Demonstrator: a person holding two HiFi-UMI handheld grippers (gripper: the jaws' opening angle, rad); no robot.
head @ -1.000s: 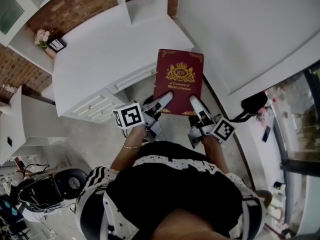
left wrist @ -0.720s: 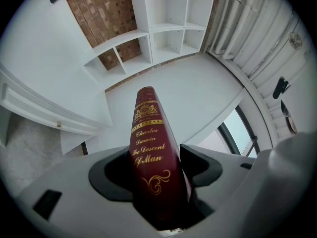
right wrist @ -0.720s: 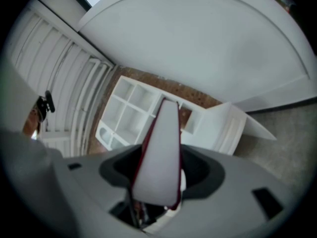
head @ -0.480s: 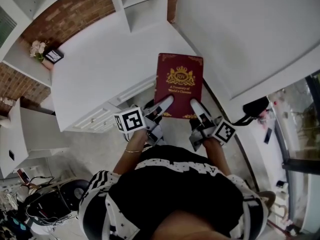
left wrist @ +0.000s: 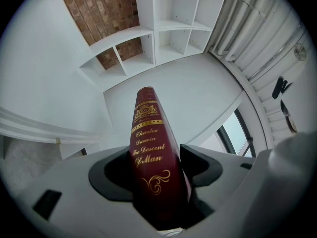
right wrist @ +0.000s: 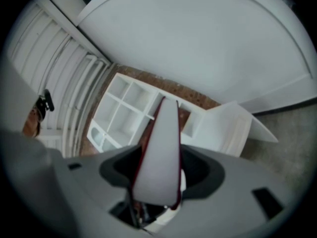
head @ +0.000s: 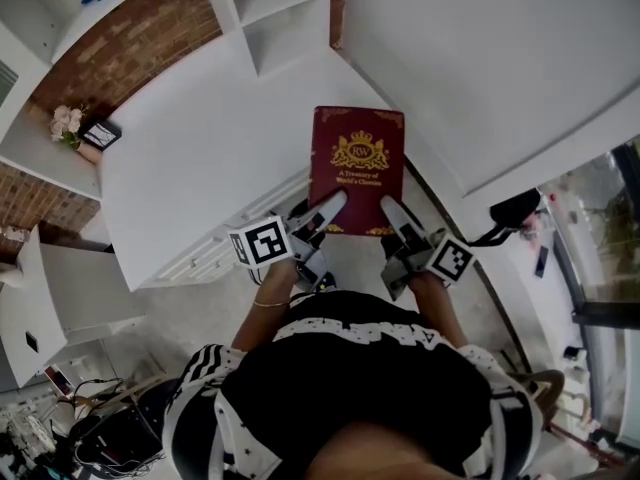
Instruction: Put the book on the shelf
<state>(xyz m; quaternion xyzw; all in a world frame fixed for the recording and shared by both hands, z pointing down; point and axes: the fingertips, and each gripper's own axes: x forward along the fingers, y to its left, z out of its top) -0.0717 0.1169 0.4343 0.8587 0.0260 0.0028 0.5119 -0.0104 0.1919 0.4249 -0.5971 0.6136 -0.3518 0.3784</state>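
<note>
A dark red hardback book with gold print is held flat in the air, cover up, over the edge of a white desk. My left gripper is shut on its near left corner, where the spine runs between the jaws. My right gripper is shut on the near right corner, clamping the white page edge. A white shelf unit with open cubbies stands beyond the desk against a brick wall.
A small pot of flowers and a framed picture sit on a side shelf at the left. A large white slanted panel fills the right. Drawers front the desk. Cables and gear lie on the floor at lower left.
The book and both grippers have kept their hold while the person stepped closer; the desk and shelf unit have shifted slightly left and down in view.
</note>
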